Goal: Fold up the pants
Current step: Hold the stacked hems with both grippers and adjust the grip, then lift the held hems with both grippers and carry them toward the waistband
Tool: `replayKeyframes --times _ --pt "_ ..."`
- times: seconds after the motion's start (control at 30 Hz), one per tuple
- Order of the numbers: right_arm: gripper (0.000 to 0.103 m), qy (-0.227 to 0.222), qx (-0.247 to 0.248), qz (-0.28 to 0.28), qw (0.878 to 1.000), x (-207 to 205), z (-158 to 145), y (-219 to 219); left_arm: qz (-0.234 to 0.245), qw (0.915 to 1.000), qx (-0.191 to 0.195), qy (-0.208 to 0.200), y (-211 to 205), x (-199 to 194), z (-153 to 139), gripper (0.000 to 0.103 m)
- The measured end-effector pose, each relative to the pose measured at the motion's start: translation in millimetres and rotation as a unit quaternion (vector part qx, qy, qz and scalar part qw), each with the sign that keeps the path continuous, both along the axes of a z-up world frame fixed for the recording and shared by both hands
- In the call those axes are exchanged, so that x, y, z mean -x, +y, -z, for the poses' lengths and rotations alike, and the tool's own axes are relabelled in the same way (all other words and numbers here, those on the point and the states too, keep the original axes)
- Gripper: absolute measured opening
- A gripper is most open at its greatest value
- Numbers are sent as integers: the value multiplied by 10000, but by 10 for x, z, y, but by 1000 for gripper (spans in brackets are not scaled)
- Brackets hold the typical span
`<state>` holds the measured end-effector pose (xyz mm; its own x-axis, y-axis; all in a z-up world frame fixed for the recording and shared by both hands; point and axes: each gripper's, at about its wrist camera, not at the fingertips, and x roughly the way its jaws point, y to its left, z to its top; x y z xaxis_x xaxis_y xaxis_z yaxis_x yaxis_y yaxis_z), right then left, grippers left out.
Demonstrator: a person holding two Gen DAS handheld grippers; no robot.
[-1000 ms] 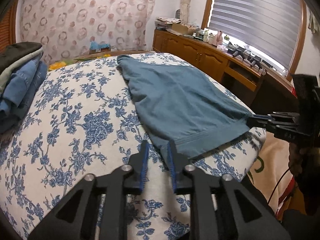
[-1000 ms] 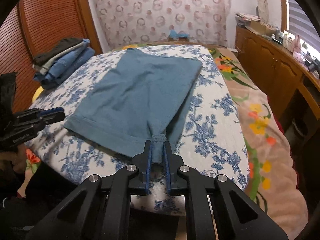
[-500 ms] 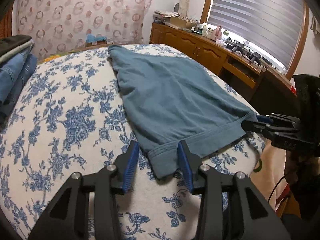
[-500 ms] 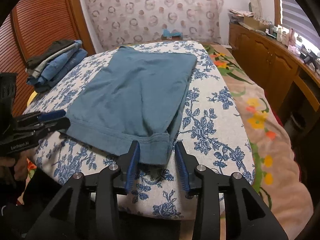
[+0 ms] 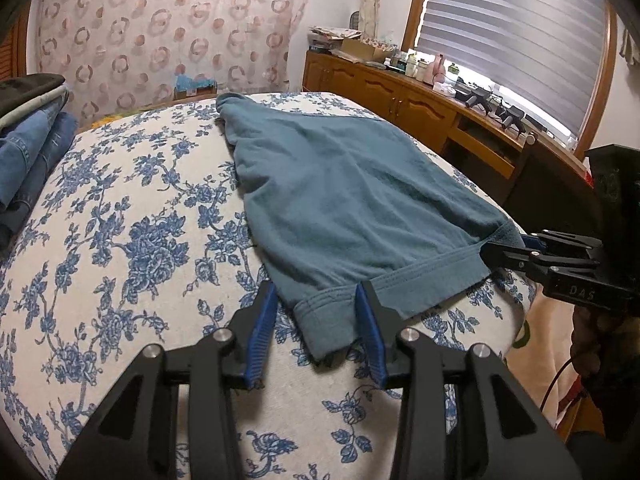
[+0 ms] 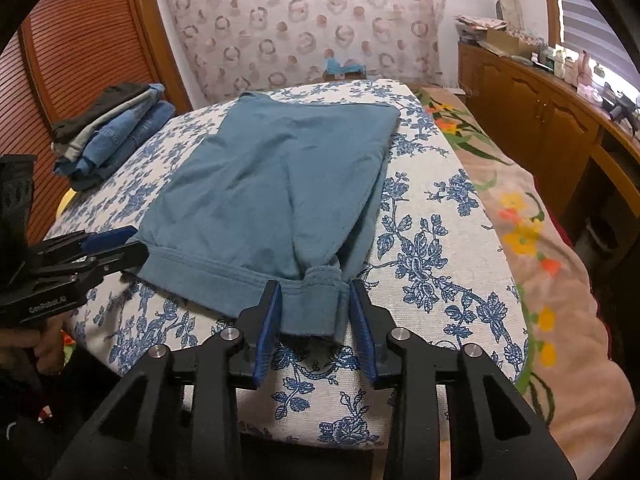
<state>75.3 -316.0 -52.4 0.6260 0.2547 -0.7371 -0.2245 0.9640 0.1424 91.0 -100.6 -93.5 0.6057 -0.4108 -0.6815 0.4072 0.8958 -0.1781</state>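
A: Where do we have the pants (image 5: 344,204)?

B: Flat on the flower-print cushion (image 5: 132,240), folded lengthwise, hem band toward us. In the right wrist view they (image 6: 276,184) run away from us toward the patterned cloth (image 6: 304,20) on the far wall.

A: And our left gripper (image 5: 316,296)?

B: Its fingers stand apart, one on each side of the near hem corner, with a gap showing between each blue pad and the cloth. It holds nothing.

A: The right gripper (image 6: 312,292)?

B: The same: fingers spread, straddling the other hem corner, where the fabric bunches into a small roll. The pads sit close to the cloth, but we cannot tell whether they touch it.

A: What can't we make out?

B: From the left wrist view the right gripper (image 5: 516,252) is seen side-on and its tips overlap the hem corner, so its opening is hidden from there. The left gripper (image 6: 116,248) is likewise seen edge-on from the right. The under layer of the pants is covered. The stack of folded clothes (image 6: 112,128) is cut off at the frame edge in the left view, and the items on the wooden sideboard (image 5: 400,96) are too small to name.
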Motion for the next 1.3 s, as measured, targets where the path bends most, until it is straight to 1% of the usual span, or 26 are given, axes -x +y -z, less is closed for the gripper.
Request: replayKeyframes --times 0.03,0.07,0.1,0.13,0.17,0.2,0.27,0.3,0.37,0.43,0.5,0.6,0.83,0.93,1.13,1.3 --pt "20 -24 -26 -39 10000 13 -3 -3 -5 10000 12 -8 5 2 2 39" --pt "18 -25 -62 -66 10000 17 -7 -9 -18 10000 10 -24 5 11 5 39" --pt "14 -40 -110 -94 9999 20 -13 -16 -34 10000 -2 -39 5 14 2 39" --pt "9 -58 -188 -129 9997 23 -17 -13 -17 10000 -10 -53 -3 24 3 30" --pt "9 -71 -258 -146 9995 26 -18 -21 55 10000 48 -29 -13 36 4 27" --pt "8 -84 -272 -135 9995 26 -18 -25 38 10000 55 -26 -7 44 3 26" --pt "8 -137 -351 -134 9992 32 -26 -34 71 10000 46 -45 -9 51 -12 19" --pt "8 -163 -413 -143 9989 37 -37 -43 71 9999 73 -40 -7 54 -29 14" --pt "8 -244 -501 -171 9983 47 -80 -59 104 9998 191 -12 14 63 -70 12" --pt "8 -309 -532 -202 9979 50 -152 -52 136 9993 339 -85 49 94 -164 11" --pt "8 -424 -546 -211 9974 59 -249 -44 170 9985 460 -244 80 144 -313 11" --pt "8 -621 -542 -294 9962 68 -432 -28 179 9968 524 -572 122 219 -601 10" --pt "8 -1261 -494 -557 9892 109 -1026 88 161 9904 627 -1224 295 297 -1231 10" --pt "8 -1519 -473 -689 9849 117 -1295 155 152 9876 639 -1422 375 308 -1453 9" --pt "8 -1976 -422 -992 9743 173 -1776 319 104 9792 635 -1923 539 426 -1950 9" --pt "8 -2250 -486 -1228 9654 198 -2060 446 64 9718 708 -2249 670 547 -2262 9"
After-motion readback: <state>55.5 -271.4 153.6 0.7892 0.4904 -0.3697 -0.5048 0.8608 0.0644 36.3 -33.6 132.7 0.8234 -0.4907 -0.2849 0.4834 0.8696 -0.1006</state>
